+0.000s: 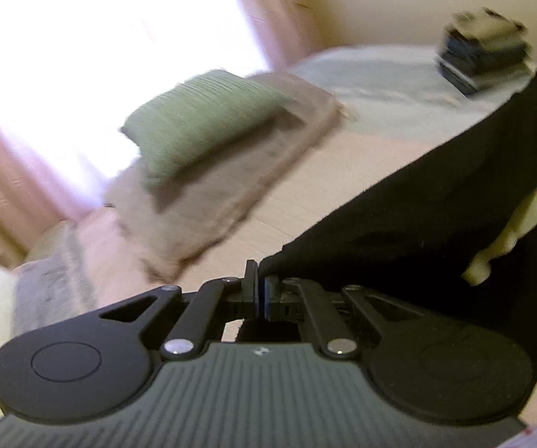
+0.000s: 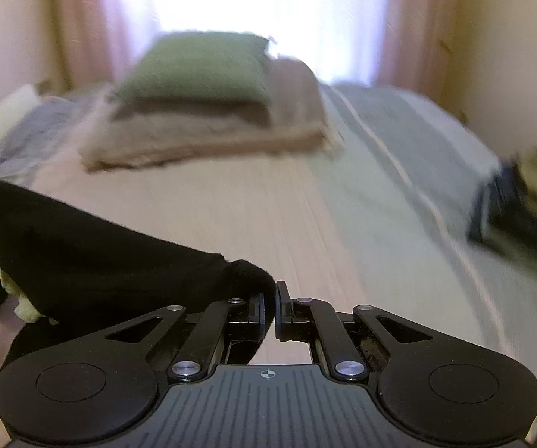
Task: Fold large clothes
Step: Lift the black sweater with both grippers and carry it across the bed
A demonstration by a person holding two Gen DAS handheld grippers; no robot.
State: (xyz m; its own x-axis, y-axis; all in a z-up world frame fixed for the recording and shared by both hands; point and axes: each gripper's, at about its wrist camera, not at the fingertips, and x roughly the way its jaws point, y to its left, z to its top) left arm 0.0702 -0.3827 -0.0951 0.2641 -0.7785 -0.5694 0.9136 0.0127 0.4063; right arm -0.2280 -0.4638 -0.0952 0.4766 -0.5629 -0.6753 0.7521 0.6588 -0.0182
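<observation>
Over the bed point(image 2: 305, 201), black garment point(image 1: 436, 205) stretches between both clamped tools.

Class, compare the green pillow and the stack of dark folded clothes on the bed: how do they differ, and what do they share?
1. The green pillow is one pale green piece; the stack of dark folded clothes is several navy layers with a light piece on top.
2. The pillow rests on a beige blanket; the stack sits directly on the bedspread.
3. The pillow is by the curtains; the stack is near the wall.

Both lie untouched on the bed.
</observation>
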